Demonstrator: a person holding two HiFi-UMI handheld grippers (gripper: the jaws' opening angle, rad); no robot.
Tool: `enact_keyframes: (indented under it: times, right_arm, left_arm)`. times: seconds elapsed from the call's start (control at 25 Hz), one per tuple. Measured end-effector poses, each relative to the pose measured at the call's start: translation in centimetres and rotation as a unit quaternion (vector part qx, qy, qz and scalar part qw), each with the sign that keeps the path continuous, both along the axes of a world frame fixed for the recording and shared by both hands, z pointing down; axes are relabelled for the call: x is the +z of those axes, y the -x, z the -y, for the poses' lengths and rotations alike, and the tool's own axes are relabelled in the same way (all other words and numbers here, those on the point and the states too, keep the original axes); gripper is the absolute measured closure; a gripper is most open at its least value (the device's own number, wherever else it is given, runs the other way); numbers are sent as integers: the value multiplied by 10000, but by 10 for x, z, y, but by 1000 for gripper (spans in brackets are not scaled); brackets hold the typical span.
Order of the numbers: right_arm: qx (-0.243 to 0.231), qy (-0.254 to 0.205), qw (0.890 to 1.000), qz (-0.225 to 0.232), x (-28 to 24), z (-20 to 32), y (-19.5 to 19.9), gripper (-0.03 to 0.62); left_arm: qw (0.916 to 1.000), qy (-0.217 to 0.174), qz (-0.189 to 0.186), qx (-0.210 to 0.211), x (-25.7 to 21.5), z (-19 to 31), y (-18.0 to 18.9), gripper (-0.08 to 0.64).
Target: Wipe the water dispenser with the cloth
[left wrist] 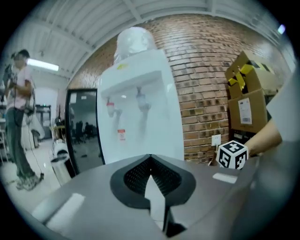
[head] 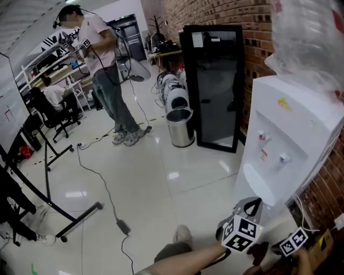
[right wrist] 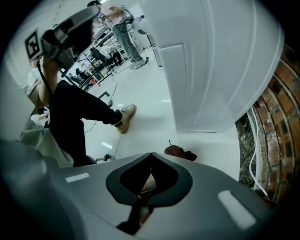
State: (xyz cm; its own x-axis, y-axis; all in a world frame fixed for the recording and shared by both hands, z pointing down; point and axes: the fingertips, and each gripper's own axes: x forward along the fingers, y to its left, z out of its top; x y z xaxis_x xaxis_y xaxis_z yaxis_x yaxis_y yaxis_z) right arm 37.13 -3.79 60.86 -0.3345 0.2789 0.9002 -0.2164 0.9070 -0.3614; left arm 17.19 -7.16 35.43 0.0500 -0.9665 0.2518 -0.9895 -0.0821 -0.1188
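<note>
1 glossy white floor (head: pixel 177 177), brick wall (head: pixel 226 16), water dispenser (head: pixel 290 139)

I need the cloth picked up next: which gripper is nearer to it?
Right. The right gripper points down at the cloth, which lies on the floor just ahead of it by the water dispenser's foot. The left gripper faces the taps; no cloth shows there.

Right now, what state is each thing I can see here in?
water dispenser, standing upright
cloth, crumpled on the floor by the dispenser's base, not held
left hand-held gripper, jaws shut, holding nothing
right hand-held gripper, jaws shut, no cloth in them
glass-door cabinet, door closed
bin, upright, top open
</note>
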Motion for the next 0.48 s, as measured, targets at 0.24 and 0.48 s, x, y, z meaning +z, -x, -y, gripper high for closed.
enact_keyframes:
  times: [0.24,0.48]
  right_arm:
    - [-700,-682,9940,486,-88,-27,26,580]
    - [-669,-1298,9468,2869,-183,-77,117,580]
  left_arm:
    - [9986,-120,-461,-219,-5,-8,13,560]
    - [9952,-171,-799,-544,-5,-20,41,560]
